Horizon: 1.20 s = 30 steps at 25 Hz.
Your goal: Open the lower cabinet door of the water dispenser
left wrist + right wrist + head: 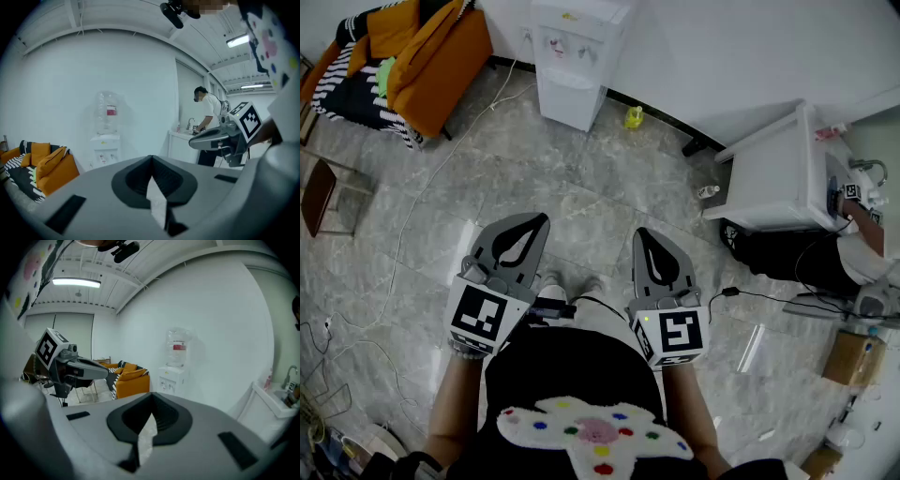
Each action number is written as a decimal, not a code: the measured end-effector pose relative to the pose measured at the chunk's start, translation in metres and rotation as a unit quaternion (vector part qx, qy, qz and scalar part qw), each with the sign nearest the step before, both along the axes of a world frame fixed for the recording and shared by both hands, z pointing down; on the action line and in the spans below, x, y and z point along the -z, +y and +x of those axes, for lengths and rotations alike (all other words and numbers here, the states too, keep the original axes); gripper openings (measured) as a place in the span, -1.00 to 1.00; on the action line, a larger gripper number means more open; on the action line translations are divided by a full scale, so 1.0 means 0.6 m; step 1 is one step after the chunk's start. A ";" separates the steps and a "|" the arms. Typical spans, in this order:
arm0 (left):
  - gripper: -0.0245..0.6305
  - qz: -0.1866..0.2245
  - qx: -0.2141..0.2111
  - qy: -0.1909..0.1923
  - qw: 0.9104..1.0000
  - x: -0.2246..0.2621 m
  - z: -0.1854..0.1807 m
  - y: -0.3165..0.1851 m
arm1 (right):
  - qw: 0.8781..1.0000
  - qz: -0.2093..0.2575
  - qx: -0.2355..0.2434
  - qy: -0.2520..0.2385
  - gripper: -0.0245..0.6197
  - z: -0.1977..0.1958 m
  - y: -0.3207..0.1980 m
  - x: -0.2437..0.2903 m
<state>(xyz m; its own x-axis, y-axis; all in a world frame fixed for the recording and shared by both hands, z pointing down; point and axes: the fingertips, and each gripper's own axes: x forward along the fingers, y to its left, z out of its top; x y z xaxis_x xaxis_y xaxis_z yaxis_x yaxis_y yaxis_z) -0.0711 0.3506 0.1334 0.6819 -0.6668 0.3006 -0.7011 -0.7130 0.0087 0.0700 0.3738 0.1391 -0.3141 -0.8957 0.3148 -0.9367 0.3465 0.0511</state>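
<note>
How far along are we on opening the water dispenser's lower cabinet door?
Nothing is done yet: the water dispenser stands against the far wall, its lower cabinet door seemingly shut. In hand: the left gripper and right gripper are held out before the person, jaws together, empty, well short of it. Left: walk up, grip the door and pull it open.

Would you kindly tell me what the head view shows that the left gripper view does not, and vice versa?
Only the head view shows the small yellow object at the wall's foot and the black-and-white marker cube on the left gripper. Only the left gripper view shows the clear water bottle with a red label and the long ceiling strip lights. Both show the white water dispenser, the orange sofa and the shut right gripper.
</note>
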 end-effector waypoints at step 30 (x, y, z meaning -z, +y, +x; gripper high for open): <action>-0.89 0.021 -0.014 0.007 1.000 0.004 -0.034 -0.031 | 0.999 0.004 -0.034 -0.034 -0.91 -0.025 -0.023 -0.005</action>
